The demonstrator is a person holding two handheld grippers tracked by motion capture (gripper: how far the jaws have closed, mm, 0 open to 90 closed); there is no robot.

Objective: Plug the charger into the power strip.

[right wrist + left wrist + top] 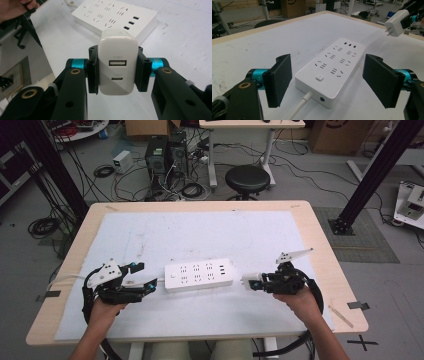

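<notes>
The right gripper point(117, 72) has its fingers clamped on a white charger point(118, 66), held just off the end of the power strip point(199, 275) lying mid-surface. The left gripper point(329, 82) stands with fingers apart around the strip's cord end, not pressing it. Unbraced, the strip could slide when the prongs push in, and a tilted charger may miss the slots.

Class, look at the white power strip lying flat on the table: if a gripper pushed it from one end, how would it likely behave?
The flat white rectangular plastic power strip would probably slide rather than tip or roll, since it lies low and broad on the white table cover. Its hard shell looks stiff, so it should not bend. The white cable at its end may drag and swing it slightly.
</notes>
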